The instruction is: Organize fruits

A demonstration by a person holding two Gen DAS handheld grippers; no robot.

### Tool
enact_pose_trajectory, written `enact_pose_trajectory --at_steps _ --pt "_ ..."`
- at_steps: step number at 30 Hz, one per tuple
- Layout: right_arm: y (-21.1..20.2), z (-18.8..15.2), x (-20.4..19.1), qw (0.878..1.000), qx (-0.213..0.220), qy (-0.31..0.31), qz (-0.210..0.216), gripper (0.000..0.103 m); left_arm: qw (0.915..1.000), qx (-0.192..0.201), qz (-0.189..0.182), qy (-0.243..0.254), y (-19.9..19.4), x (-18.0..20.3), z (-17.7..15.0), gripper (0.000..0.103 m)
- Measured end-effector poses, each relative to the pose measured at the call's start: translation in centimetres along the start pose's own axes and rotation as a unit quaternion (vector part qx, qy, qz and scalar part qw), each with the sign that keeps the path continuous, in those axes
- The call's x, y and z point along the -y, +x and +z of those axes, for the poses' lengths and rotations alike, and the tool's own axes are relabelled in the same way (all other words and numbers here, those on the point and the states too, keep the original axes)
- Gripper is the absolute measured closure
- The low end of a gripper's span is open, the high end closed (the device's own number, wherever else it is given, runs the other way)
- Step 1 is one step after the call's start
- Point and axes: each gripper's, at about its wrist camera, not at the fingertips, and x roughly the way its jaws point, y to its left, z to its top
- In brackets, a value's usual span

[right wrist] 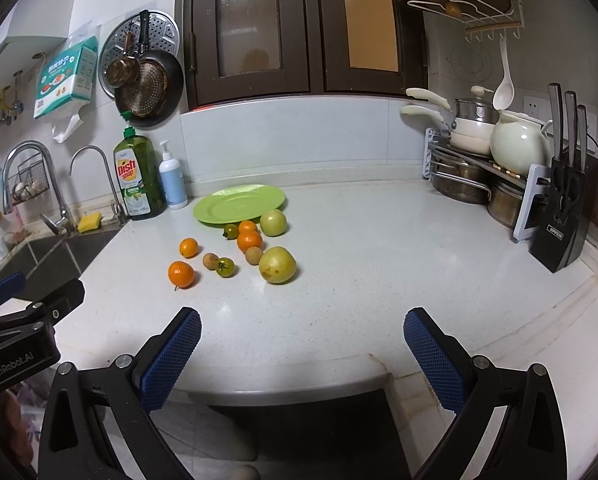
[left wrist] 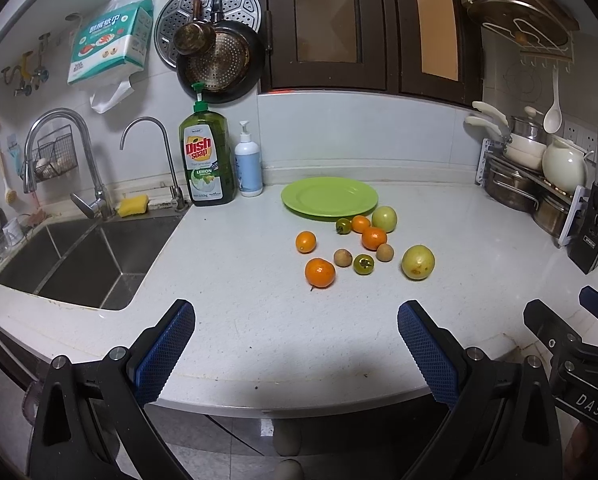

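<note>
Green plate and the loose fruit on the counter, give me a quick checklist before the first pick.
1. Round green plate empty, ready for fruit: ok.
2. All fruit on the white counter, none on the plate: ok.
3. Left tool open, holding nothing: ok.
4. Right tool open, holding nothing: ok.
5. Nearest orange mandarin apart from its neighbours, room for fingers: ok.
6. Fruit firmness or ripeness: cannot tell.
</note>
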Motion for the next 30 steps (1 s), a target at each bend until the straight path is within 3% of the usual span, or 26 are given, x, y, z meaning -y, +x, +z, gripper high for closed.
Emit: enact_pose_trajectory --at_steps 30 --pt "2.5 0.3 0.2 1.0 -0.02 0.006 0.005 0.001 0.9999 -0.009 0.0 0.005 2.0 -0.1 0.4 0.0"
